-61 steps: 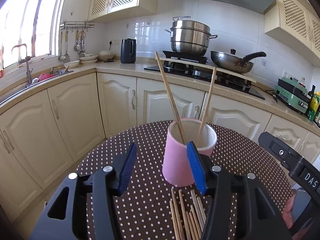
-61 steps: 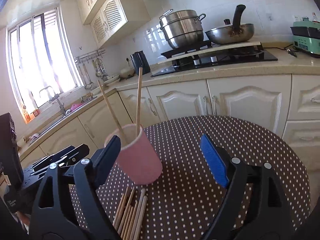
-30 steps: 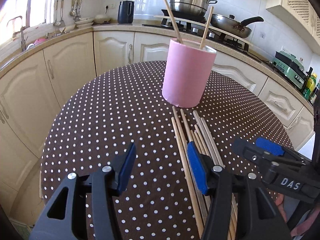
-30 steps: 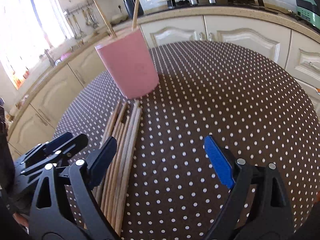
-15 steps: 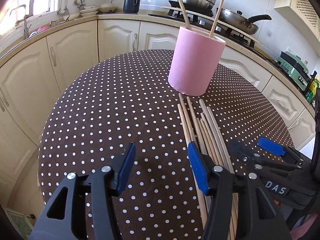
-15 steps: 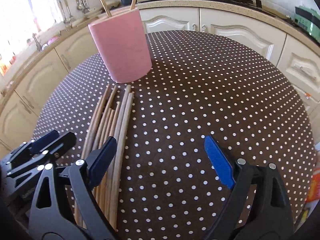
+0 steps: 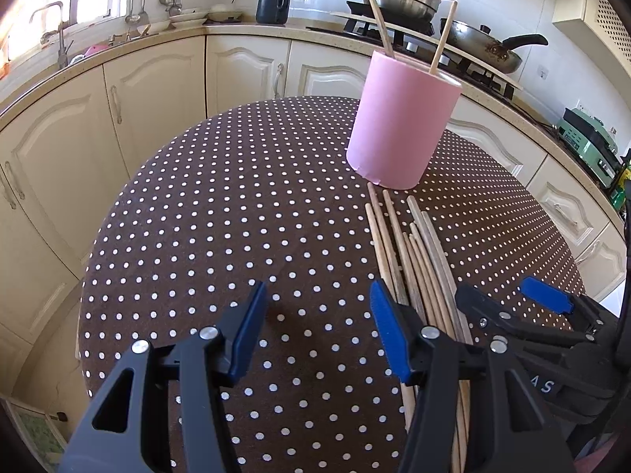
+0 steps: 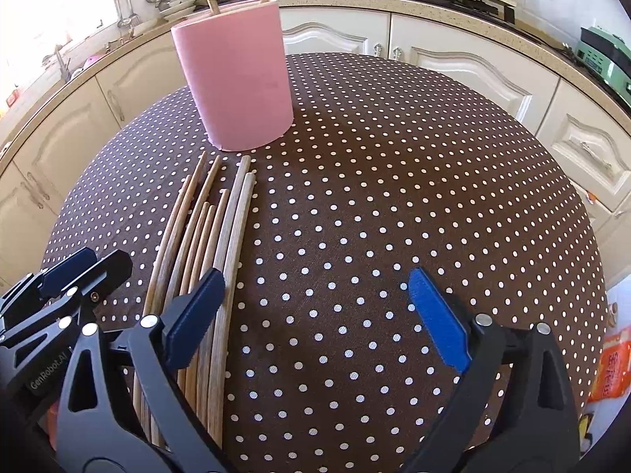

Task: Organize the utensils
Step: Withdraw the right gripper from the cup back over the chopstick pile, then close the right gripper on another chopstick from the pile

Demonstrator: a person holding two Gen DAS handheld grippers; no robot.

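Lower frame: left gripper (image 7: 317, 331) and right gripper (image 8: 315, 311) with jaws apart, flanking chopsticks (image 8: 221, 236); pink cup (image 8: 236, 79) above.

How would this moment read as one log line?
left gripper: open, empty | right gripper: open, empty | pink cup: two chopsticks | loose chopsticks: on table

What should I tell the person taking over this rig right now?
Left hand-held gripper: open, empty, low over the table.
Right hand-held gripper: open, empty, beside the loose chopsticks.
Pink holder stands upright at the table's far side.
Done: two chopsticks stand in the holder.
Left: the loose bundle lying flat in front of the holder goes in next.
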